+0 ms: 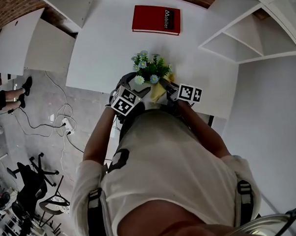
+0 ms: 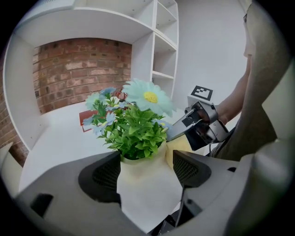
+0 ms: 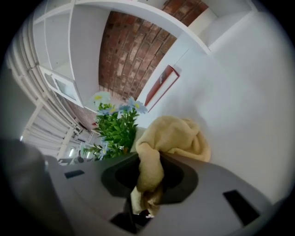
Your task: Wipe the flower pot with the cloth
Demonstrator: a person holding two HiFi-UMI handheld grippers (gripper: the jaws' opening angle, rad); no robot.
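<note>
left tool (image 2: 146,167): clamped on the cream flower pot (image 2: 145,186), with one pad against each side of it.
pot: at the near edge of the white surface (image 1: 106,48), holding a green leafy plant (image 2: 138,133) with pale blue flowers.
right tool (image 3: 150,175): pinched shut on the crumpled yellow cloth (image 3: 175,136), which bulges out past the tips.
cloth: just beside the pot's right side, below the leaves; contact cannot be told.
red book (image 1: 156,19): lies flat at the far end of the surface, well apart from the pot.
</note>
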